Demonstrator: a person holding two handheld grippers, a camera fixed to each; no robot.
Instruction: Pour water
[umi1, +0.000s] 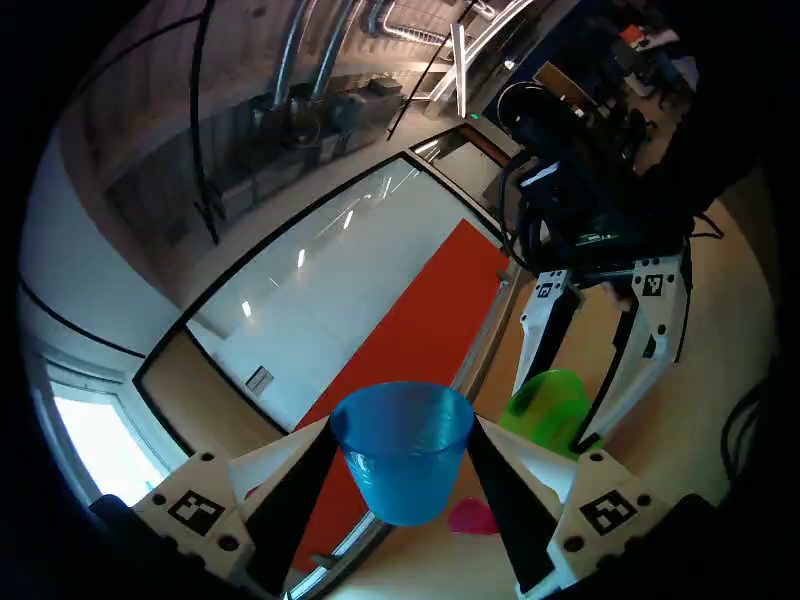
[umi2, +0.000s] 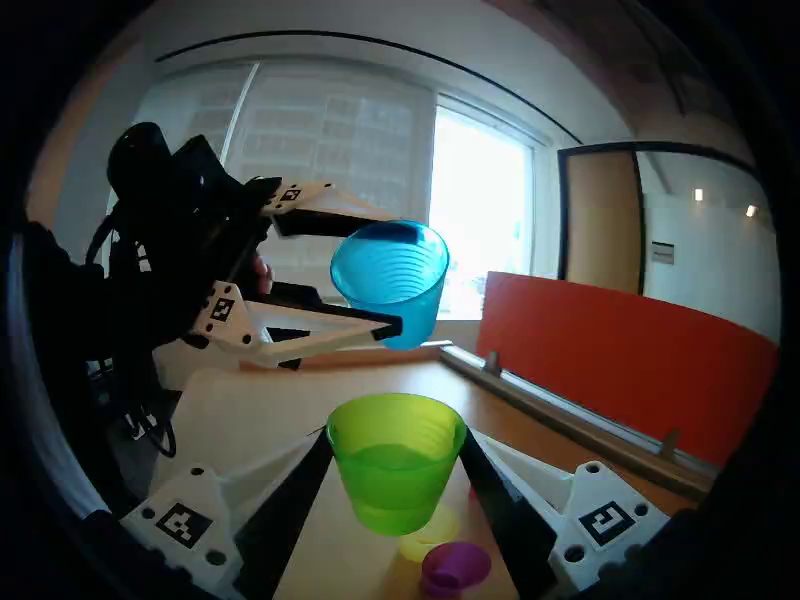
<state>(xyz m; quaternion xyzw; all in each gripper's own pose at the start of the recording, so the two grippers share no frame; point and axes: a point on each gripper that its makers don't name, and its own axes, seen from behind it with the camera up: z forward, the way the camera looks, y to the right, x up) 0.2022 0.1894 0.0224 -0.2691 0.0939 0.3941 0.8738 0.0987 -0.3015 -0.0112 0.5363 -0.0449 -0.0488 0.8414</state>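
Note:
My left gripper (umi1: 403, 462) is shut on a blue plastic cup (umi1: 403, 460), held up in the air and tilted. In the right gripper view that blue cup (umi2: 391, 280) hangs above and behind the green cup, clamped by the left gripper (umi2: 385, 270). My right gripper (umi2: 397, 470) is shut on a translucent green cup (umi2: 396, 470) that stands upright with liquid in it. The left gripper view shows the green cup (umi1: 547, 405) lower right, between the fingers of the right gripper (umi1: 560, 420).
A wooden table (umi2: 260, 410) lies below both cups. On it sit a small purple cup (umi2: 455, 568) and a yellow one (umi2: 430, 540) close to the green cup; a pink cup (umi1: 472, 517) shows under the blue one. A red partition (umi2: 640, 360) runs along the table's far side.

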